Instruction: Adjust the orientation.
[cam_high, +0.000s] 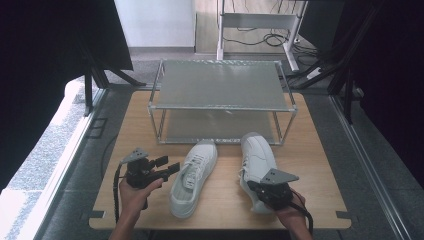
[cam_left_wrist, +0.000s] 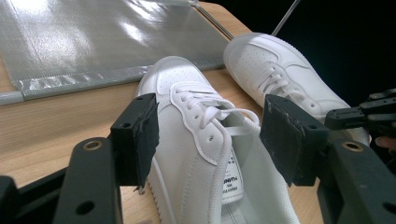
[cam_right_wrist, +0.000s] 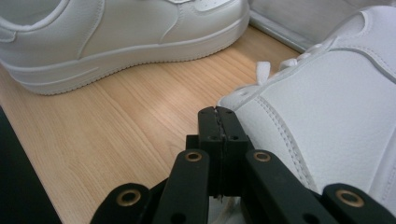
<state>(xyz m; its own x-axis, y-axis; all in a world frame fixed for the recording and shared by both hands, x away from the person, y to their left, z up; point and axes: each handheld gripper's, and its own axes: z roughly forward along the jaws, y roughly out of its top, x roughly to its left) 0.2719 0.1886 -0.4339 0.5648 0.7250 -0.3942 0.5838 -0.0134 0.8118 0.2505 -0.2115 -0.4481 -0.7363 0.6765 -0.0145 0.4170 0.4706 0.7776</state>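
Observation:
Two white sneakers lie on a wooden table (cam_high: 220, 200), toes toward a metal rack (cam_high: 220, 85). My left gripper (cam_high: 169, 165) is open beside the left sneaker (cam_high: 195, 175). In the left gripper view its jaws (cam_left_wrist: 215, 140) stand wide on either side of that sneaker's (cam_left_wrist: 196, 140) laces and collar, and I cannot tell if they touch it. My right gripper (cam_high: 256, 187) sits at the heel end of the right sneaker (cam_high: 257, 155). In the right gripper view it (cam_right_wrist: 218, 121) is shut with nothing visible between its fingers, against that sneaker's (cam_right_wrist: 336, 116) side.
The rack has two grey mesh shelves, the lower one (cam_left_wrist: 93, 42) just past the sneakers' toes. Bare wood (cam_right_wrist: 116, 116) separates the two sneakers. Dark panels and stands flank the table, and cables lie on the floor behind the rack.

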